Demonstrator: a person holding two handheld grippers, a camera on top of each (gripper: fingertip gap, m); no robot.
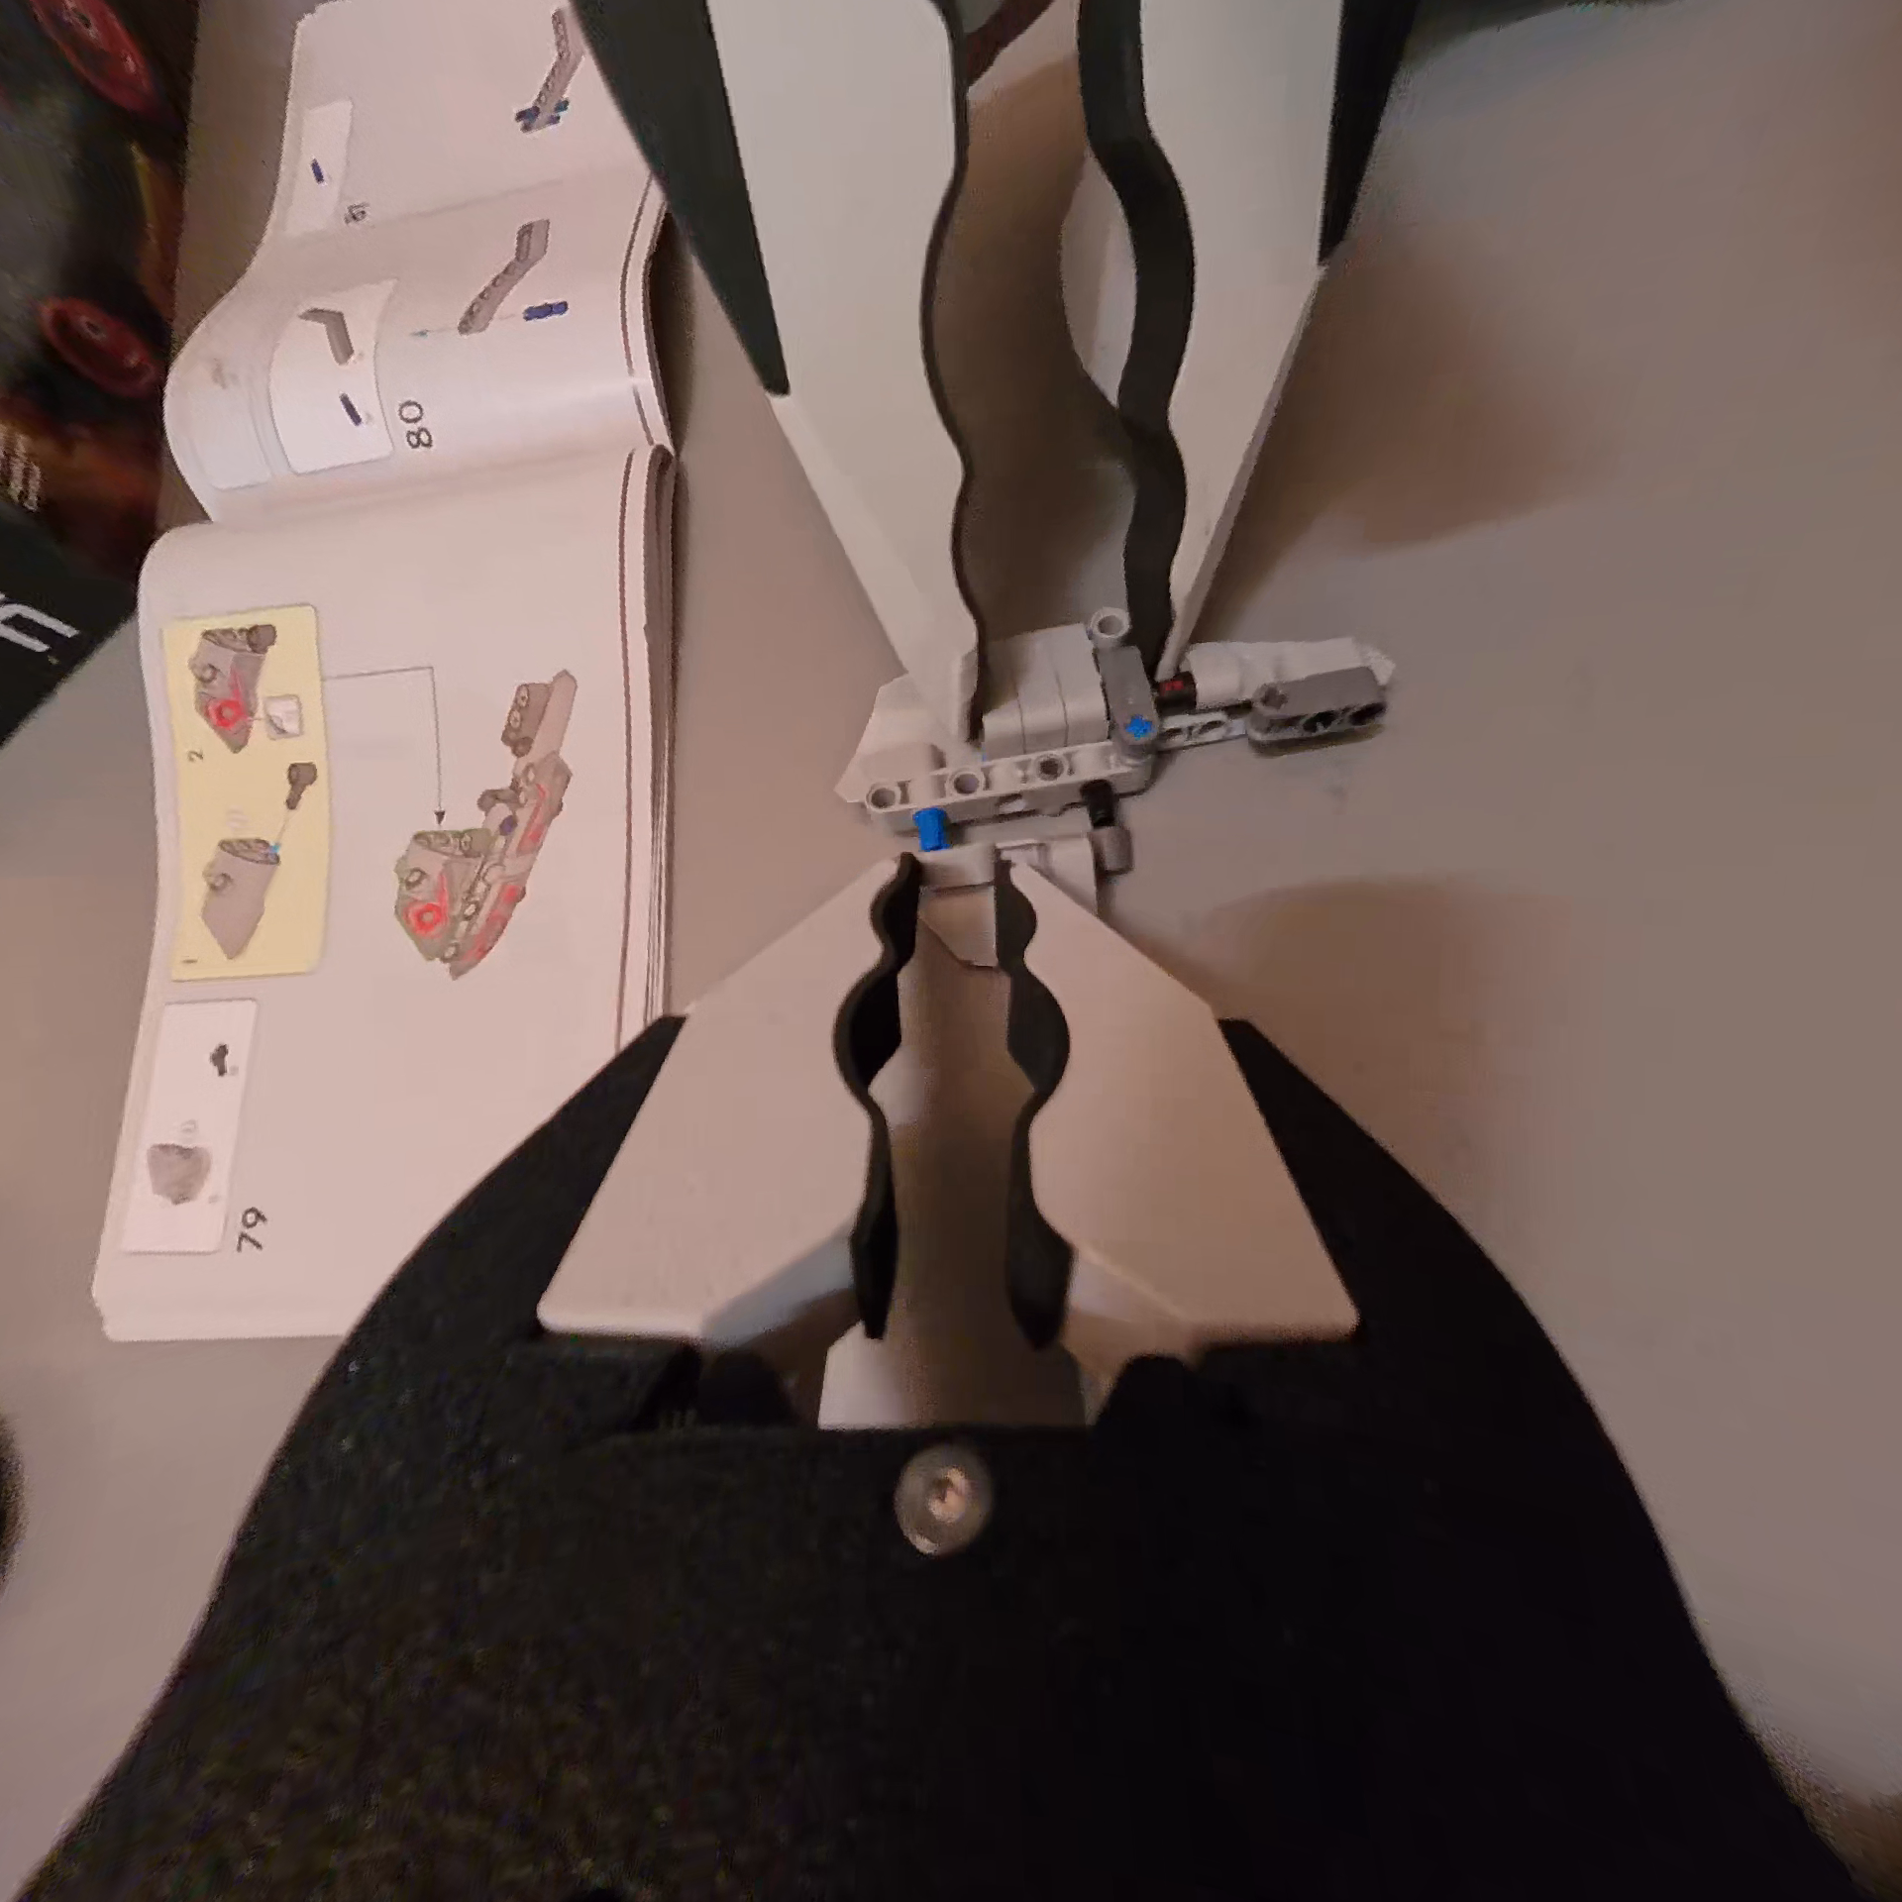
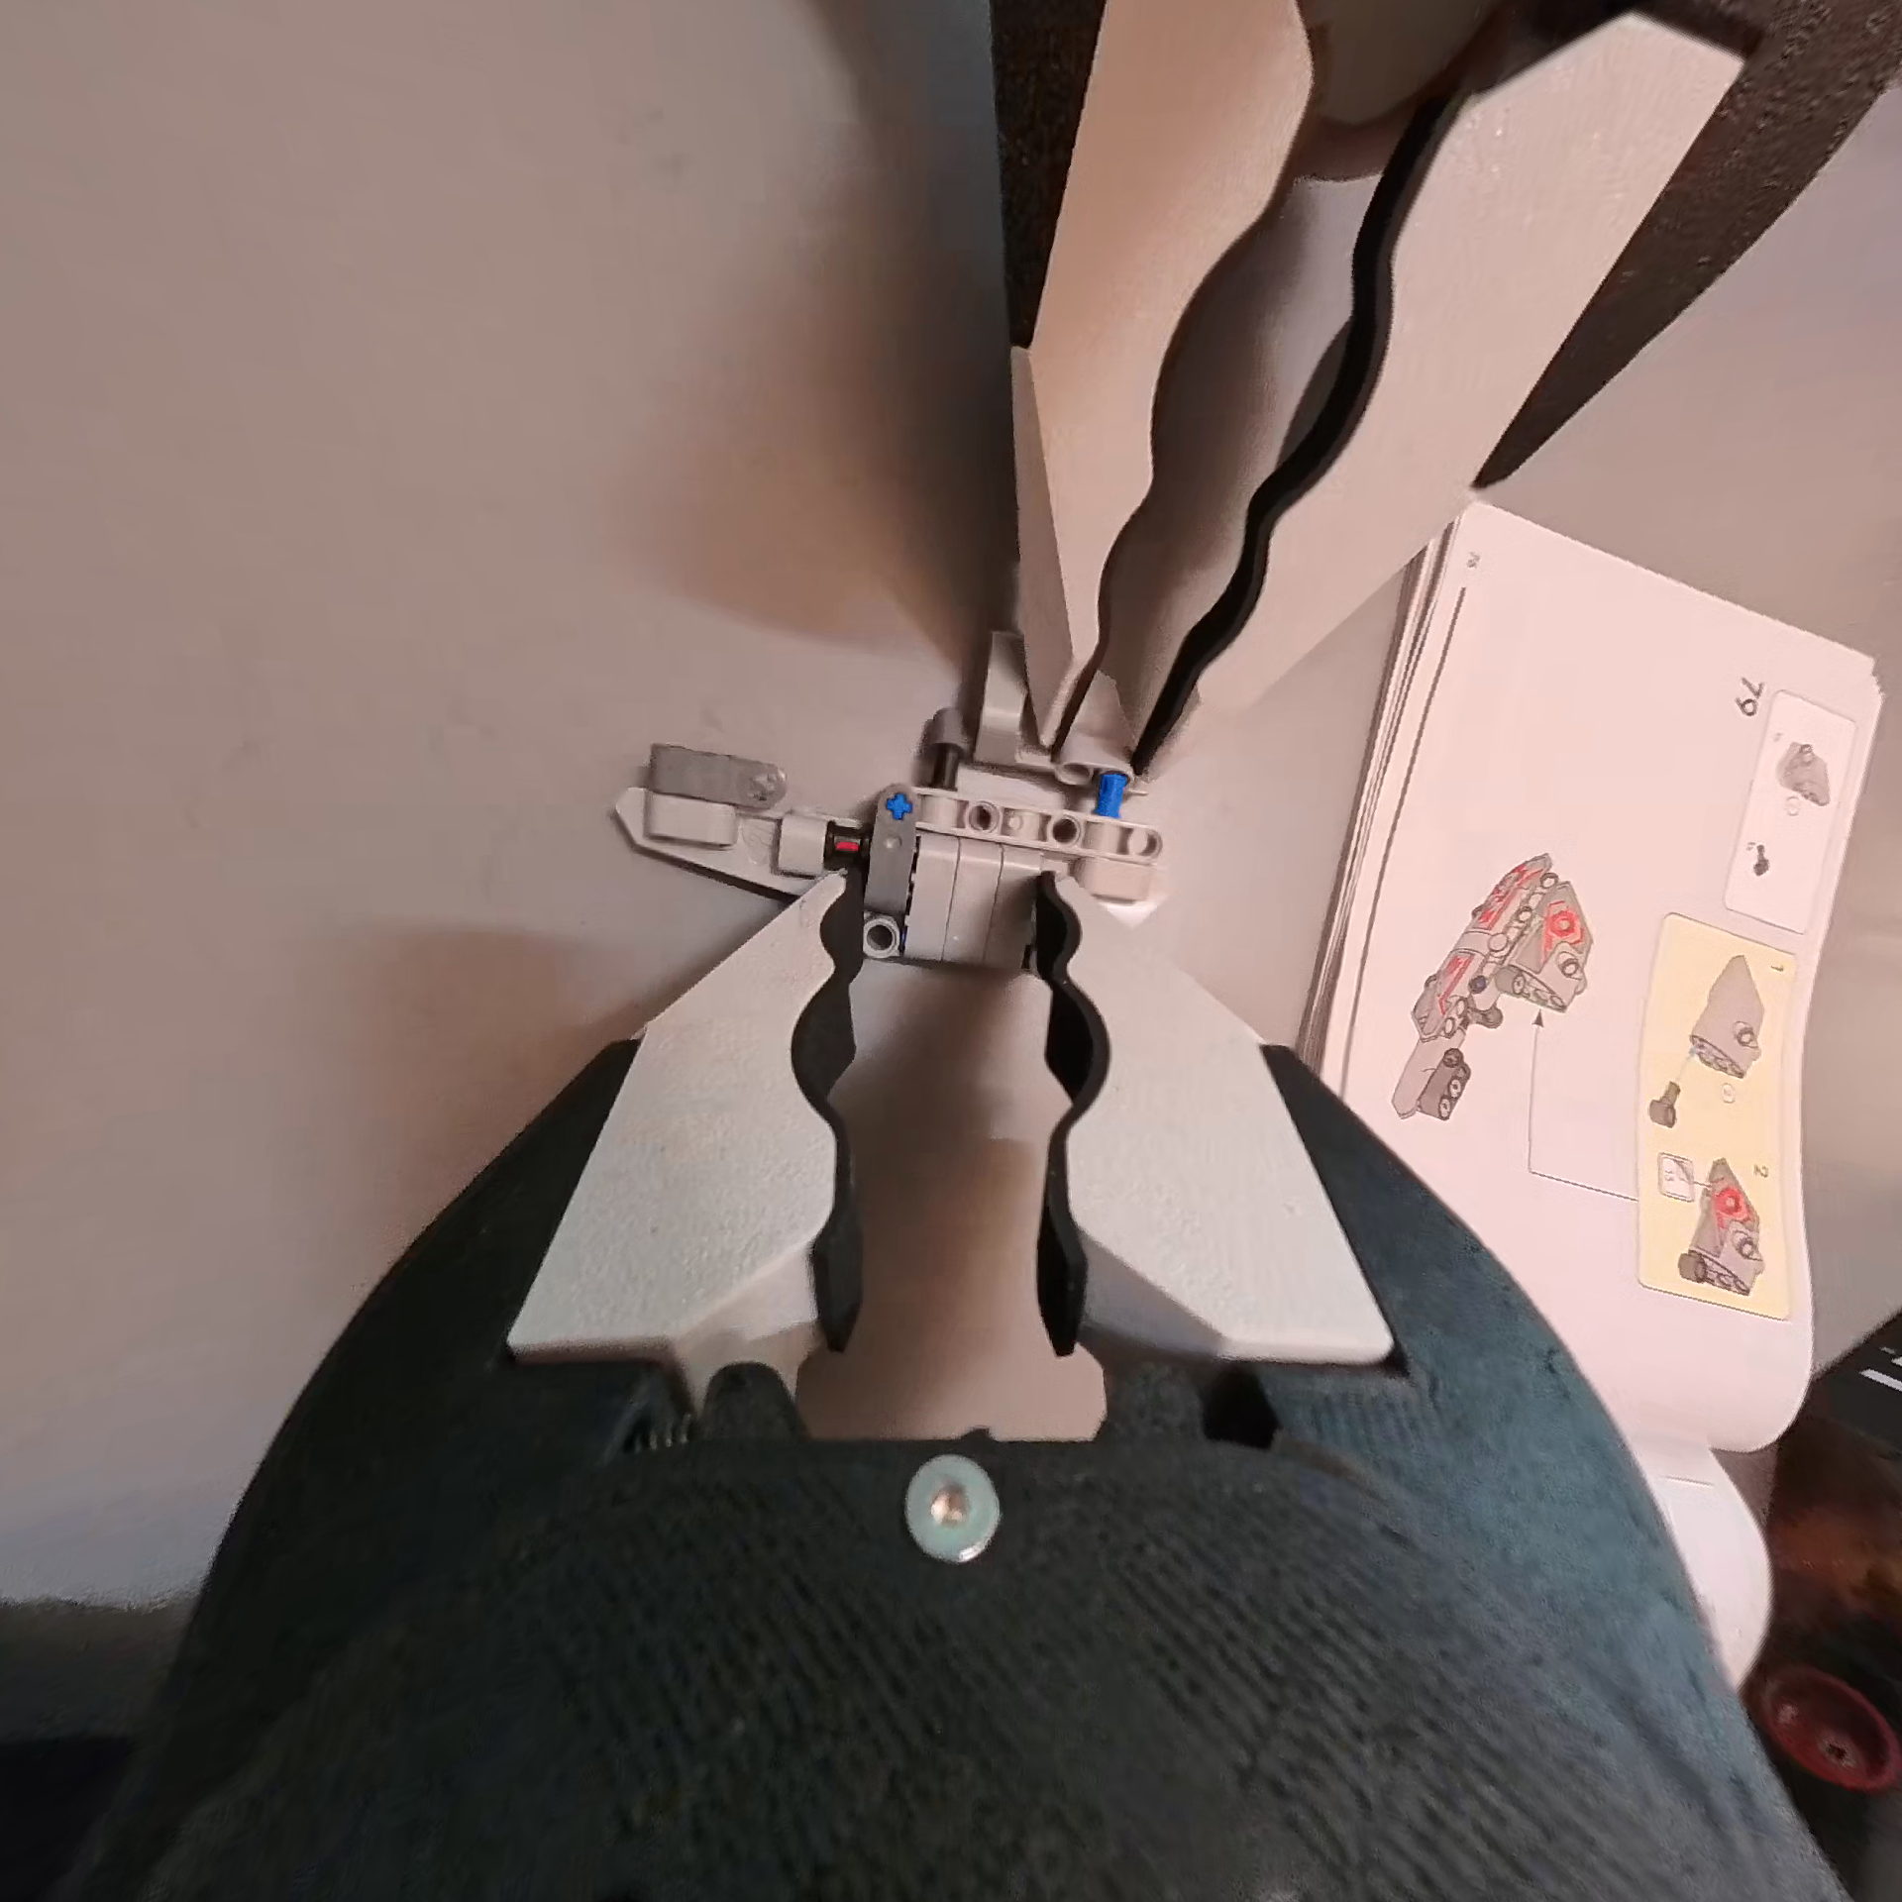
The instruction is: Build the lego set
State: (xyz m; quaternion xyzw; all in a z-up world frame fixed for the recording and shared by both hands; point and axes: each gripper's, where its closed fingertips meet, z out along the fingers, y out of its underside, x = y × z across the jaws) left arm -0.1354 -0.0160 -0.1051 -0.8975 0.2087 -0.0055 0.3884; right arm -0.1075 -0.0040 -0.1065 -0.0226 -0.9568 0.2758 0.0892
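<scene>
Two grippers pinch our grey lego assembly (image 1: 1029,741) on the table (image 1: 1544,515).
We hold it with the left gripper (image 1: 952,875) clenched on its near panel and the right gripper (image 2: 942,906) clamping the block section; judging by the open instruction booklet (image 1: 432,823), much building remains.

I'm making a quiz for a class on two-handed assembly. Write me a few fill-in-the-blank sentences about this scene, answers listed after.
1. The grey lego assembly is gripped from opposite sides by ____ grippers.
2. The short pin sticking out near the left gripper is coloured ____.
3. The instruction booklet lies ____ on the table.
4. In the right wrist view, the booklet is on the ____ side of the right gripper.

Answers: two; blue; open; right
</scene>
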